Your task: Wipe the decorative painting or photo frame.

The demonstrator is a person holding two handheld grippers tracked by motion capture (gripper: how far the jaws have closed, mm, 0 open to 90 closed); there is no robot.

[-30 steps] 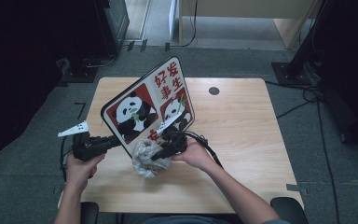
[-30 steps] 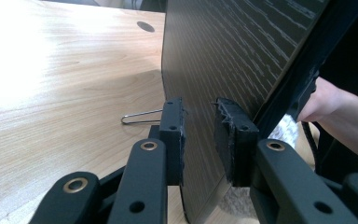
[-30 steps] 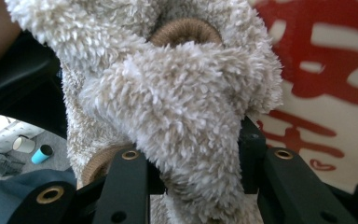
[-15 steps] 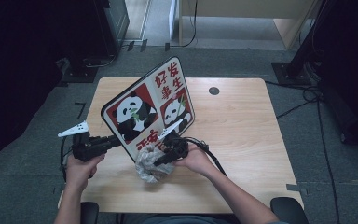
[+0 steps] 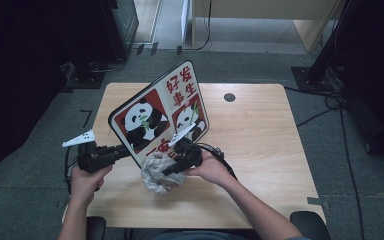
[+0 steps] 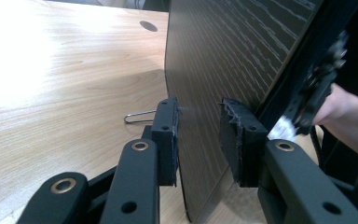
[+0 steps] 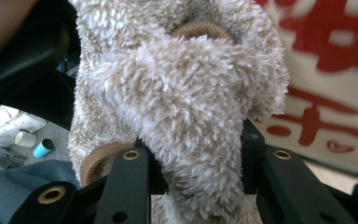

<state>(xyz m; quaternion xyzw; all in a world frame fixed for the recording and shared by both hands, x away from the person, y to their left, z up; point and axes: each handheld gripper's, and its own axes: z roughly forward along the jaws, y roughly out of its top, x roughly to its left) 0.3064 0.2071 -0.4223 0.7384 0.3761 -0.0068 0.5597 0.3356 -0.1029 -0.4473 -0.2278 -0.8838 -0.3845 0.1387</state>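
Panda board (image 5: 161,115) stands tilted on the desk (image 5: 260,130), its lower edge near the front-left part of the desktop and its top leaning back toward the far edge. Left tool (image 5: 114,151) has that board by its lower left edge: in the left gripper view the two pads sit either side of the dark back of the board (image 6: 233,60), the left pad right at the panel and the right pad close on the printed side, so the jaws are nearly closed around the panel. A person's left hand (image 5: 85,182) grips the handle just off the desk's front-left corner. A bent wire clip (image 6: 140,116) lies on the wood behind the board in that same view.

Right tool (image 5: 182,162) is over the front middle of the desk, pressed up against the board's lower right part. It has a fluffy beige cloth (image 5: 157,172) clamped between its jaws; the right gripper view shows the fleece (image 7: 191,93) bulging out above the two black jaws, which are drawn in tight on it, with the board's red lettering (image 7: 326,51) just behind. The right hand (image 5: 210,167) holds that tool from the front edge side. A round hole (image 5: 229,97) sits near the desk's far edge, well apart from the action.
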